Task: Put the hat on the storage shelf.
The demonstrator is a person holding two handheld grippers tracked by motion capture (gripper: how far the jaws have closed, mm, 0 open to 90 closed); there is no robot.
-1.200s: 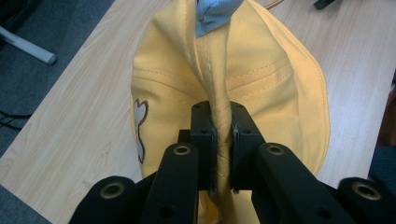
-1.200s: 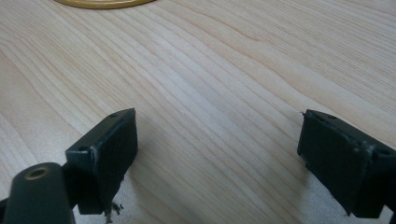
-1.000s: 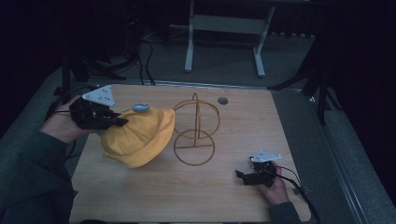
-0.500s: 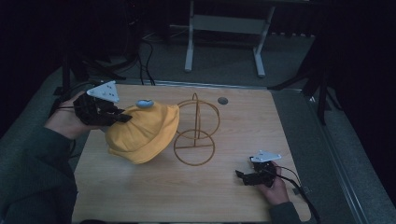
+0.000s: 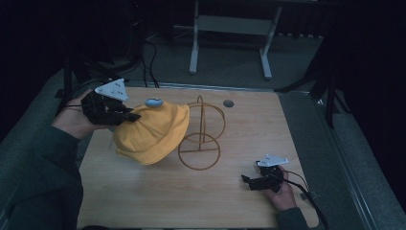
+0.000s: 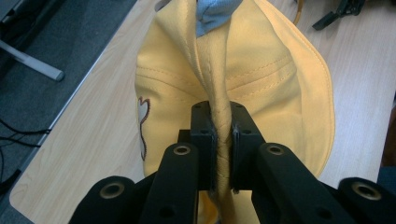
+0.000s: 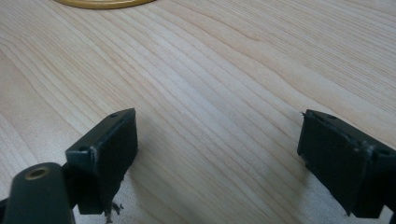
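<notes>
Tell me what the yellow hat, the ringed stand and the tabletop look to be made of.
Yellow hat: soft woven cloth, likely cotton; stitched seams show and it bunches between the left gripper's pads.
Stand: thin bent wire, probably metal, with a dull brass-coloured finish.
Table: pale wood or wood-look laminate, matte, with visible grain lines.

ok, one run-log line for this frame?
left hand-held gripper: shut on yellow cap | right hand-held gripper: open, empty, on table | wire stand: bare

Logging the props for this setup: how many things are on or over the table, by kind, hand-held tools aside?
Yellow hat, pinched at a fold by the left claw: 1
Wire stand: 1
Small dark round spot on the table, too small to identify: 1
Total: 3
</notes>
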